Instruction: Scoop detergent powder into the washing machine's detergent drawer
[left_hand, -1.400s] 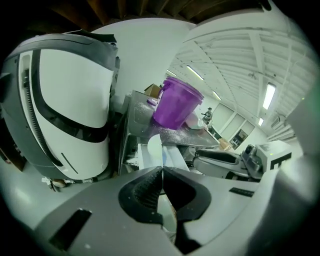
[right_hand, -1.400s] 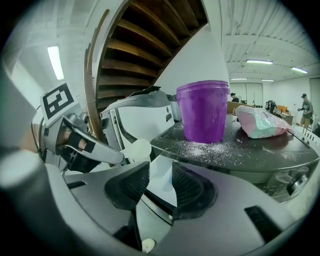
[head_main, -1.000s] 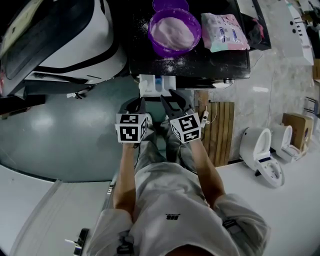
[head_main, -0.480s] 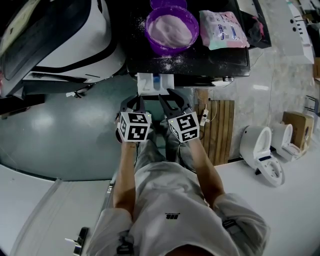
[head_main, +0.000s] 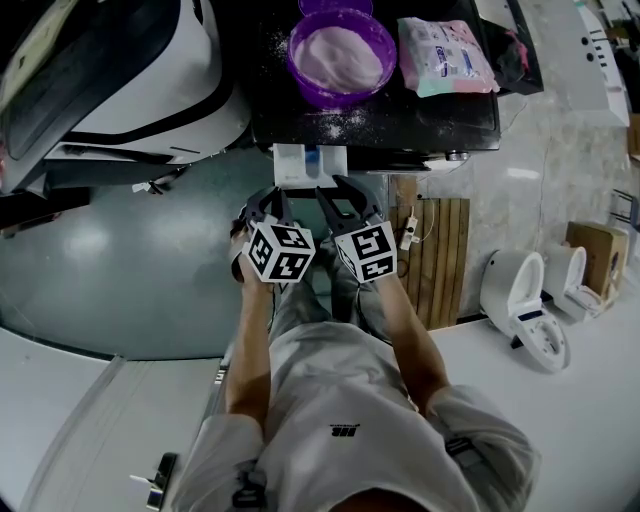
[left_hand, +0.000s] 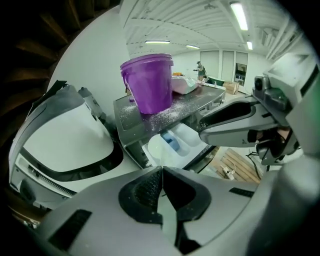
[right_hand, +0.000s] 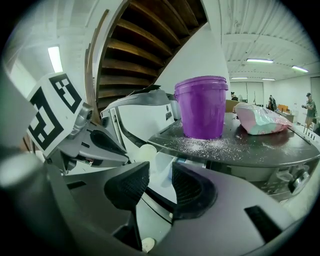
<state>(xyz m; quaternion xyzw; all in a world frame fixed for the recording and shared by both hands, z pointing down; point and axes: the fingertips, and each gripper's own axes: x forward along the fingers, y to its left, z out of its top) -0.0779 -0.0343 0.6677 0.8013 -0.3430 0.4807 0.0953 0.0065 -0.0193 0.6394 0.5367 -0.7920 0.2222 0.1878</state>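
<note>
The detergent drawer (head_main: 310, 164) stands pulled out, white with a blue insert, below the edge of the dark machine top (head_main: 430, 120). At its 12 o'clock sits the purple bucket (head_main: 292, 58) of powder (head_main: 342, 55) (spilled grains (head_main: 335, 122) dust the top in front of it). A detergent bag (head_main: 447, 58) lies at the bucket's 3 o'clock. At the drawer's 6 o'clock hover both tools: the left gripper (head_main: 272, 205), jaws pressed together on nothing, and beside it the right gripper (head_main: 335, 195), jaws narrowly parted and empty.
</note>
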